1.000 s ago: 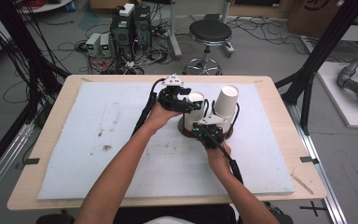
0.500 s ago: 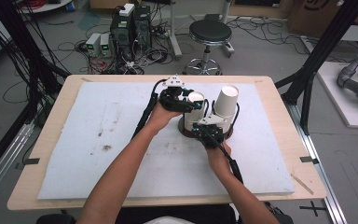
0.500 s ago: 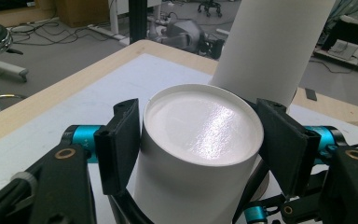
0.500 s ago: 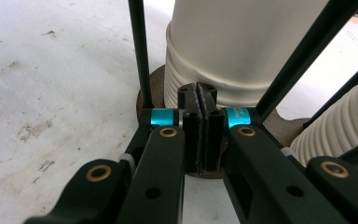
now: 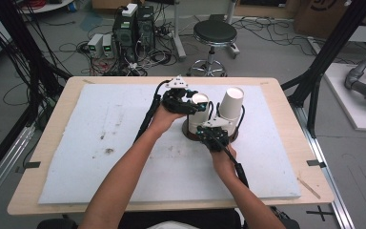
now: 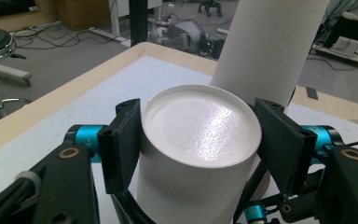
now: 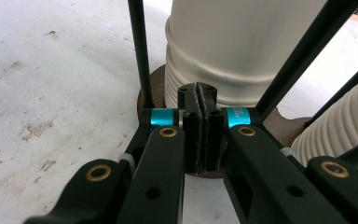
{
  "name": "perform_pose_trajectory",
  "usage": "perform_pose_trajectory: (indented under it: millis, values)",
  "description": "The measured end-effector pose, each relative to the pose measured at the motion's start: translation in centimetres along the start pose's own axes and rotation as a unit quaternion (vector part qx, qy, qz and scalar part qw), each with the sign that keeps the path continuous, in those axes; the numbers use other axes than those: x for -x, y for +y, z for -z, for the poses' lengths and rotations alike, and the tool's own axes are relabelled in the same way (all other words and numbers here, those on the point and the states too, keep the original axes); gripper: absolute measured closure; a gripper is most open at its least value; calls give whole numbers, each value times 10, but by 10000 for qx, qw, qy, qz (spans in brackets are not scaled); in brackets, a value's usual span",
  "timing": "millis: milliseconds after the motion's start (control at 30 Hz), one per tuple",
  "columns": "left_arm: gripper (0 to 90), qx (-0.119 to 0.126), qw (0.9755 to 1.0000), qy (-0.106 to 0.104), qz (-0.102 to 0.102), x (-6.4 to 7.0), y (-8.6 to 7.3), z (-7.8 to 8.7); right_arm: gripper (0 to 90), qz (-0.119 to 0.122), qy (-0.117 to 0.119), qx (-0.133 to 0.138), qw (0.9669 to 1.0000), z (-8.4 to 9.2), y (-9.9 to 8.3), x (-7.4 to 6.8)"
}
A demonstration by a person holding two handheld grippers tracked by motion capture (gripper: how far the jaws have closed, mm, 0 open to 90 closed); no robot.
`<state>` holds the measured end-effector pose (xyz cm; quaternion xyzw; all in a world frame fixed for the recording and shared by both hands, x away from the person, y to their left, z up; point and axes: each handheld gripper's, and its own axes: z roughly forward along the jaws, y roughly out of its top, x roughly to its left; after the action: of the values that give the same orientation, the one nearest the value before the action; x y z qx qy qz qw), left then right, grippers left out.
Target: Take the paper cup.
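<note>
A person seated at a wooden table (image 5: 286, 114) covered with a stained white mat (image 5: 100, 143) works with a two-jaw gripper in each hand. Two stacks of inverted white paper cups stand on a dark brown base (image 7: 289, 126) near the middle of the mat, inside a holder of thin black rods (image 7: 140, 51). The left gripper (image 5: 190, 102) reaches in from the left at the top of the nearer cup stack (image 6: 198, 140); its jaws have just been closing, and in the left gripper view the black pads (image 6: 121, 140) now sit against both sides of the topmost cup, just under its upturned bottom. The taller stack (image 5: 231, 102) stands just behind and to the right, tilted slightly. The right gripper (image 5: 213, 135) is held low at the near edge of the base; in the right gripper view its jaws are pressed together with nothing between them, their tips resting on the brown base just in front of the ribbed foot of the nearer stack.
</note>
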<state>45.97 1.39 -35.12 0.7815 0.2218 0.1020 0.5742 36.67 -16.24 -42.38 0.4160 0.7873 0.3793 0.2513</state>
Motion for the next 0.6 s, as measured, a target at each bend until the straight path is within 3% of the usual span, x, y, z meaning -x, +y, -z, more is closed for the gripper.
perform_pose_trajectory:
  millis: [300,600]
  values:
    - [353,304,9995,-2,111,0,8,8,898,10,6,-7,10000,0,0,0]
    - [354,779,9969,35,140,0,30,29,894,22,2,-8,10000,0,0,0]
